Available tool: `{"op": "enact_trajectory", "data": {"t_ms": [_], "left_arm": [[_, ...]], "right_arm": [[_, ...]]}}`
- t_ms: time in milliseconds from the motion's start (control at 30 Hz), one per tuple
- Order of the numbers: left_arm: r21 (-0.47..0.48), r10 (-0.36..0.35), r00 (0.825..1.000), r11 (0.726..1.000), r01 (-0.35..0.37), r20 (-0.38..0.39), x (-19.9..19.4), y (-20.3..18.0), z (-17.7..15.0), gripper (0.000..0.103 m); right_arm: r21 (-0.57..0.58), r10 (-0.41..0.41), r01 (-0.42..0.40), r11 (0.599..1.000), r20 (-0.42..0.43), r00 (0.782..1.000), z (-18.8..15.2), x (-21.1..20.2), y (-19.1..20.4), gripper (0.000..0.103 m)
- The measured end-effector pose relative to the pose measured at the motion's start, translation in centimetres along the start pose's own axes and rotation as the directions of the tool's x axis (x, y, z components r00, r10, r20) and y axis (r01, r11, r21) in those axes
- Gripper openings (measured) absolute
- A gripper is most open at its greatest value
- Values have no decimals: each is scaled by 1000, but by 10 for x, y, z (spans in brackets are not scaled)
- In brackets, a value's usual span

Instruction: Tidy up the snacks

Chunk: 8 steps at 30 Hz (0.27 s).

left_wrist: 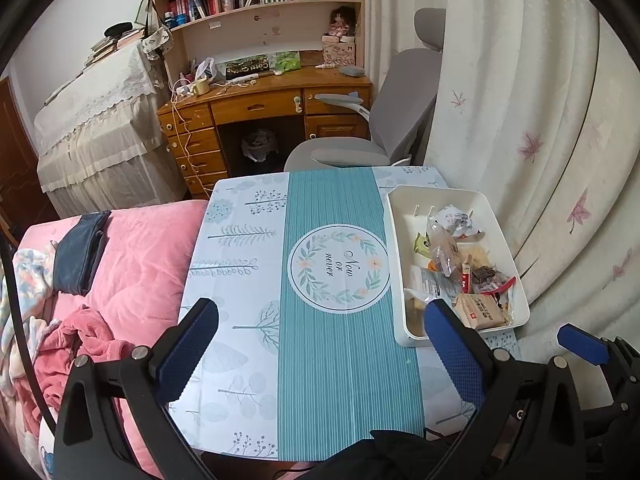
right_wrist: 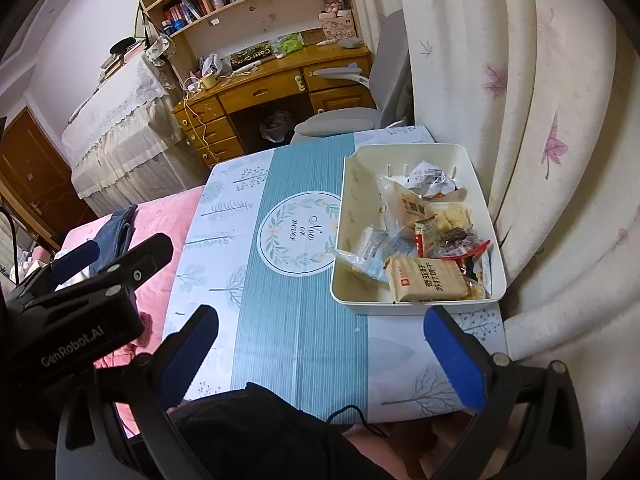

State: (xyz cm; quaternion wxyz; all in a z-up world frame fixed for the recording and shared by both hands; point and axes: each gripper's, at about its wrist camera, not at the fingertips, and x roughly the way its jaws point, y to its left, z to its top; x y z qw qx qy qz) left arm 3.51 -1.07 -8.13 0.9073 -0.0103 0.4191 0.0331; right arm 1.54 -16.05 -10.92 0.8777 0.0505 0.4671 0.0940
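Note:
A white plastic bin (left_wrist: 400,248) (right_wrist: 340,216) sits on the right side of the table and holds several wrapped snacks. Nearest in it lies a tan cracker pack (left_wrist: 480,312) (right_wrist: 428,280); at the far end is a crumpled white wrapper (left_wrist: 456,220) (right_wrist: 430,180). My left gripper (left_wrist: 320,344) hovers open over the table's near edge, with its right finger in front of the bin's near-left corner. My right gripper (right_wrist: 320,344) is open too, empty, just short of the bin. The left gripper (right_wrist: 128,244) shows at the left of the right wrist view.
The table (left_wrist: 240,280) (right_wrist: 300,340) wears a teal and pale blue cloth. A pink bed (left_wrist: 140,272) with clothes adjoins its left side. A grey office chair (left_wrist: 400,112) stands behind it, a curtain (left_wrist: 520,120) hangs close on the right, and a wooden desk (left_wrist: 260,104) is farther back.

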Motion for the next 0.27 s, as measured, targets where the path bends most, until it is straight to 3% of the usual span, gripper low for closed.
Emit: {"op": "enact_trajectory", "data": {"t_ms": [267], "left_arm": [[16, -13, 1000, 1000, 13, -8, 2, 3, 0, 102]], "right_arm": [[15, -6, 6, 1000, -9, 1000, -5, 0, 3, 103]]}}
